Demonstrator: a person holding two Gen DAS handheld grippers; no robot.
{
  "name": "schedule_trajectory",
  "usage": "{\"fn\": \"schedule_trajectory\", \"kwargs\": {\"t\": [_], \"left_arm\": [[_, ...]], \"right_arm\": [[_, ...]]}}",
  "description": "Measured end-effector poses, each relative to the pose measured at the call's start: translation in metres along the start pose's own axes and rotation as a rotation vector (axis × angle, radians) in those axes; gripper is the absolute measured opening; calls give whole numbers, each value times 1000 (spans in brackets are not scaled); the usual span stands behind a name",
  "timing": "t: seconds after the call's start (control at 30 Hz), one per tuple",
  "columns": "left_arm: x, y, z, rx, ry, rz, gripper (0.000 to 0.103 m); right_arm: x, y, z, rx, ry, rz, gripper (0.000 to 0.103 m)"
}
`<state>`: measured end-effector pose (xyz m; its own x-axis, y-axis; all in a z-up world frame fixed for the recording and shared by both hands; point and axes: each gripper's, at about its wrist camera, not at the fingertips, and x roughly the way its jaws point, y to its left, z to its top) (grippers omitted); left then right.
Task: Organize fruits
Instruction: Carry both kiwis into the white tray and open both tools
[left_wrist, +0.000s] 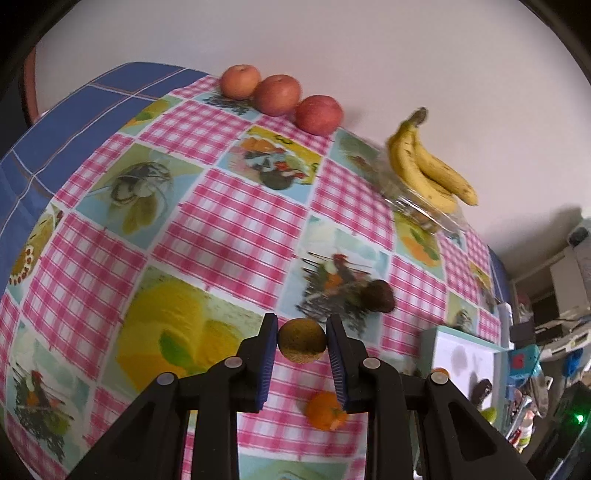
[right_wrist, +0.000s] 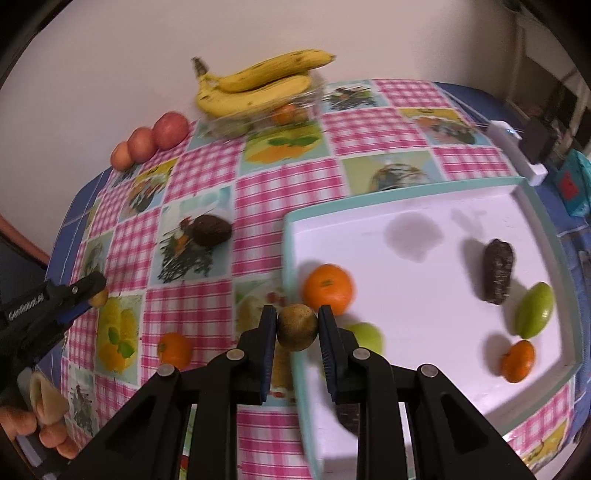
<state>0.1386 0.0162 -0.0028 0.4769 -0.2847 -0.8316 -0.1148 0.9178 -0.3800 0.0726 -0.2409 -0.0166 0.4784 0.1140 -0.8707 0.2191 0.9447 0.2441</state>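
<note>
Looking along the left gripper (left_wrist: 301, 341), its blue-padded fingers pinch a brown kiwi (left_wrist: 302, 340) above the checked tablecloth (left_wrist: 236, 206). A mandarin (left_wrist: 325, 410) lies on the cloth just below; a dark avocado (left_wrist: 378, 296) sits beyond. Three apples (left_wrist: 279, 94) line the far edge, with bananas (left_wrist: 428, 166) resting on a clear container (left_wrist: 417, 208).

Right wrist view: the right gripper (right_wrist: 297, 328) likewise clamps a second brown kiwi (right_wrist: 297, 327) over the near-left rim of the white tray (right_wrist: 406, 236). Inside the tray lie an orange (right_wrist: 327, 288), two green fruits, a dark elongated fruit (right_wrist: 498, 271) and a small mandarin (right_wrist: 518, 361).
</note>
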Motion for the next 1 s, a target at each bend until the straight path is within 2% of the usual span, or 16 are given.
{"fn": "schedule_trajectory", "kwargs": {"t": [0.43,0.7,1.0], "left_arm": [[6,-60,-27,83,48,-94,29],[14,-105,-50,189,85,-120,29],[18,-158,-73,325,105,-198,29]], "right_arm": [[-19,-81,5,153,-21,-73,24],[-34,-125,3,224,-42,-104,24],[-46,-153,1,257,-61,-105,24]]}}
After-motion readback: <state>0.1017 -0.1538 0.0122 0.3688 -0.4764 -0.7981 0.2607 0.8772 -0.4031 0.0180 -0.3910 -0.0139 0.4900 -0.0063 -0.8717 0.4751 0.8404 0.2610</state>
